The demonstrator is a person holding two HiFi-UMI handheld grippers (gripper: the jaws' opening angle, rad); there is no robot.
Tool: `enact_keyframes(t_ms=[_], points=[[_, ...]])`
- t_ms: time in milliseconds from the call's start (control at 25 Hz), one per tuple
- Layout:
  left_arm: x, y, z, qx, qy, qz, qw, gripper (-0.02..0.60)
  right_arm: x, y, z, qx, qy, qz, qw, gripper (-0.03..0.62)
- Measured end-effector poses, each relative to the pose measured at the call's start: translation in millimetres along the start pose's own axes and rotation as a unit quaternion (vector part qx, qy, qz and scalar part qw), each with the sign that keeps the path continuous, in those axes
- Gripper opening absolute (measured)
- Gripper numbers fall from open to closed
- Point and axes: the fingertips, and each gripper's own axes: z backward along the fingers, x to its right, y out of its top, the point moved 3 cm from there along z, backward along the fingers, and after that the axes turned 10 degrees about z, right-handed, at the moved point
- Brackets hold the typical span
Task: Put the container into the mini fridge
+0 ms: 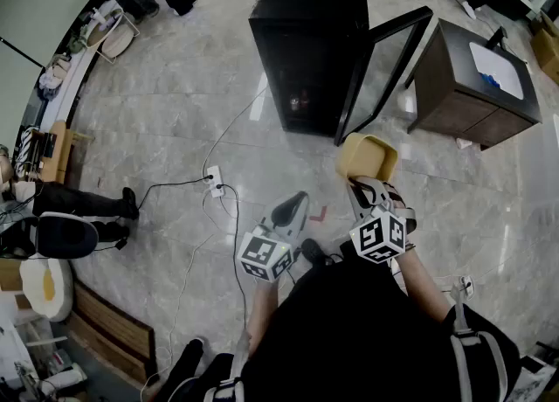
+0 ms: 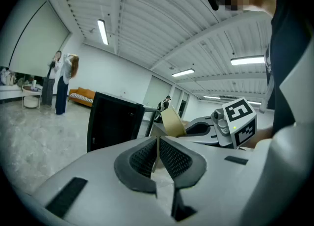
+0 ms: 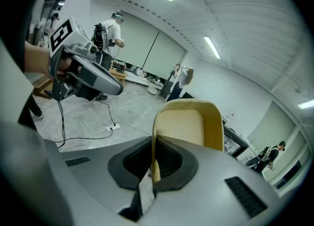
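Note:
The black mini fridge point(image 1: 306, 51) stands on the floor ahead with its glass door point(image 1: 384, 68) swung open to the right. My right gripper point(image 1: 360, 183) is shut on the rim of a pale yellow container point(image 1: 367, 157), held in the air short of the fridge. In the right gripper view the jaws point(image 3: 153, 158) pinch one wall of the container point(image 3: 189, 124). My left gripper point(image 1: 291, 208) hovers beside it, shut and empty; its pads point(image 2: 147, 158) meet. From the left gripper view the fridge point(image 2: 115, 119) and the container point(image 2: 171, 122) lie ahead.
A dark cabinet point(image 1: 476, 86) stands right of the open door. A power strip point(image 1: 214, 180) and cables cross the floor to the left. A seated person's legs point(image 1: 87, 204) and a chair are at the left edge. Other people stand at the back.

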Motion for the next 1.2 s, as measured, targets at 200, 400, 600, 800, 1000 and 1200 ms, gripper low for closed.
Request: enact_keyframes(t_ms=[200, 400, 600, 800, 1000, 1200], points=[[8.8, -2.9, 0.1, -0.001, 0.009, -0.015, 0.9999, 0.043, -2.1, -3.2, 11.7, -0.001, -0.004, 0.010, 1.000, 0.020], [12.6, -8.0, 8.6, 0.001, 0.014, -0.008, 0.9999, 0.043, -4.8, 0.1, 14.2, 0.003, -0.003, 0.017, 1.000, 0.020], [10.4, -10.2, 19.1, 0.005, 0.020, -0.005, 0.9998, 0.043, -12.1, 11.3, 12.8, 0.007, -0.002, 0.026, 1.000, 0.020], [9.5, -13.0, 27.7, 0.008, 0.023, -0.003, 0.9997, 0.043, -21.1, 18.2, 8.8, 0.011, 0.014, 0.042, 0.999, 0.021], [1.6, -25.5, 34.1, 0.002, 0.030, 0.011, 0.9995, 0.043, -28.8, 20.1, 3.6, 0.007, 0.022, 0.041, 0.999, 0.021], [-11.7, -27.0, 25.3, 0.003, 0.045, 0.021, 0.9988, 0.043, -27.3, 16.7, -14.4, 0.010, 0.042, 0.050, 0.998, 0.021]])
